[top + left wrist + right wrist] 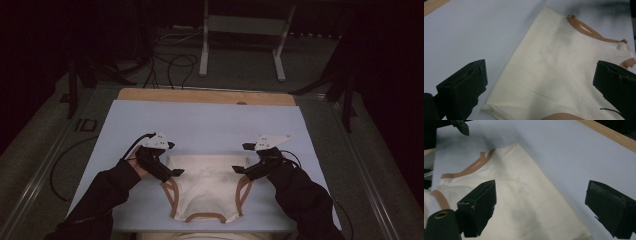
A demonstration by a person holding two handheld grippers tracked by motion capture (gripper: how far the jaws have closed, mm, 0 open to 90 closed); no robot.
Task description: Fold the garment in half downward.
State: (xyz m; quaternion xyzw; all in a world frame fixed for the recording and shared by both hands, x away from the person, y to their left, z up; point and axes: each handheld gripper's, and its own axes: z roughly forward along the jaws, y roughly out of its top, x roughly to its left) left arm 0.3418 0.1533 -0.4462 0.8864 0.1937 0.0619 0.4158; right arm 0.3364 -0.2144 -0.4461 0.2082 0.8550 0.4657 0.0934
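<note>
Folding goes best if each hand-held gripper, left point(172, 159) and right point(241, 158), both with jaws apart, pinches one far corner of the shirt point(206, 185), lying flat near the tabletop's point(210, 120) front edge, and both lift evenly.

I count one cream garment point(206, 186) with brown trim lying on one counter point(210, 120), which carries one pale blue sheet point(150, 120). I hold two grippers (one per hand): my left gripper point(172, 159) and my right gripper point(241, 158), each with two black jaws.
</note>
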